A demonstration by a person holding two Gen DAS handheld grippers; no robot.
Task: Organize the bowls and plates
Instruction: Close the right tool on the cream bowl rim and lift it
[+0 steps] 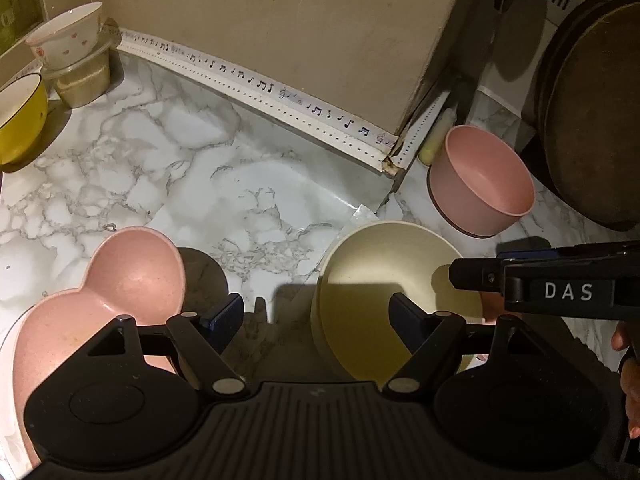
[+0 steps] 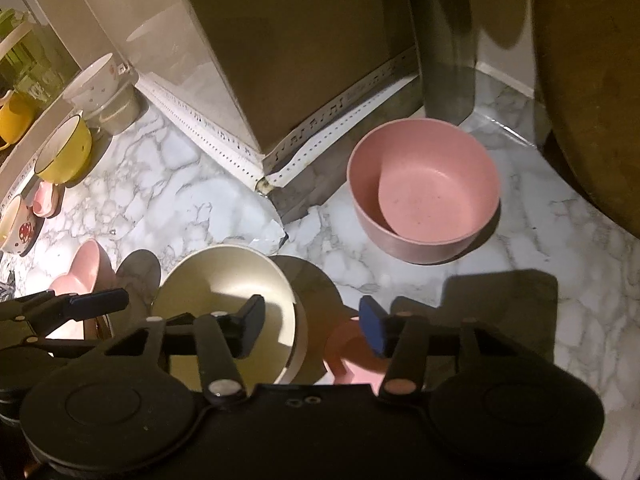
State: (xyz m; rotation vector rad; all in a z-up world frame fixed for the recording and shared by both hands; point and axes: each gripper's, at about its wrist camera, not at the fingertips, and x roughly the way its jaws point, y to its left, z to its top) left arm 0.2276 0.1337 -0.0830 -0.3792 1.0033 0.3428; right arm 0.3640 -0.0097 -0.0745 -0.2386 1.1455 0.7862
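A cream bowl (image 2: 224,280) stands on the marble counter (image 2: 520,280), with its right wall between the fingers of my right gripper (image 2: 312,322). One finger is inside the bowl and the blue-padded one outside, and small gaps show on both sides. In the left wrist view my left gripper (image 1: 314,314) is wide open and holds nothing. It hangs between a pink heart-shaped dish (image 1: 120,280) and the cream bowl (image 1: 384,276). A round pink bowl (image 2: 424,196) stands apart, further back. A pink piece (image 2: 348,348) under the right finger is mostly hidden.
A wall corner with note-printed trim (image 1: 280,96) juts into the counter. At the far left stand a yellow bowl (image 1: 20,120) and a white dotted bowl (image 1: 68,38) stacked on a clear container. A large round wooden board (image 1: 592,112) leans at the right. A hand (image 1: 632,380) shows at the right edge.
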